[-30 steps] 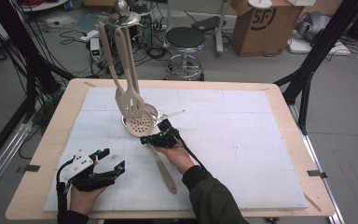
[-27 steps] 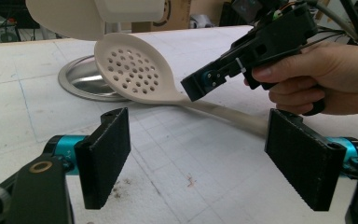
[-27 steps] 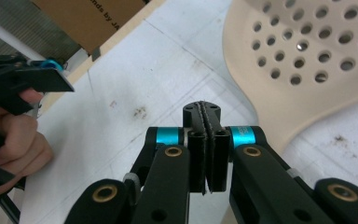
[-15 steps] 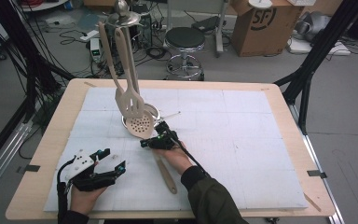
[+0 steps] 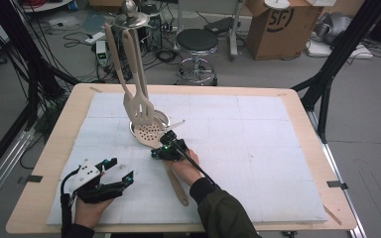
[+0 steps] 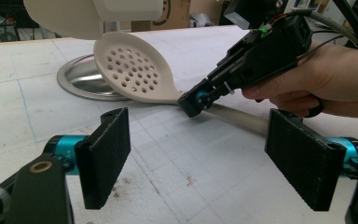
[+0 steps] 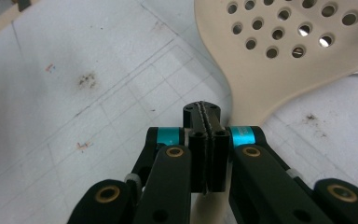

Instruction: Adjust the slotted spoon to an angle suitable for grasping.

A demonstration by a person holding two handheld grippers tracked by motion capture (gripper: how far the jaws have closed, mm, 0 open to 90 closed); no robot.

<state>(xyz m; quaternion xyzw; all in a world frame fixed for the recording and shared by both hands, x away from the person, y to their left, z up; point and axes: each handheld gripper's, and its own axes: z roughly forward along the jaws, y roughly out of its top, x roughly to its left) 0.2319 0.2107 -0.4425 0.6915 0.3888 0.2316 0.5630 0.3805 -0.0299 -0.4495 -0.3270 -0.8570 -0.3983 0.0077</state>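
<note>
A beige perforated spoon (image 5: 146, 134) lies on the white mat, its bowl (image 6: 135, 70) propped on the rim of a round metal stand base (image 6: 81, 81) and its handle running toward the front edge. My right gripper (image 5: 155, 152) hovers over the spoon's neck with its jaws pressed together and nothing between them (image 7: 206, 109); the spoon (image 7: 279, 60) lies just under and beyond the tips. In the left gripper view the right gripper's tip (image 6: 193, 100) sits at the neck. My left gripper (image 5: 120, 170) rests near the front left, open, its pads (image 6: 105, 158) wide apart over bare mat.
A slotted spatula (image 5: 140, 106) and another beige utensil hang from the tall metal stand (image 5: 129, 20) over the base. The white gridded mat (image 5: 258, 148) covers the wooden table (image 5: 59, 148). A stool and a cardboard box stand on the floor beyond.
</note>
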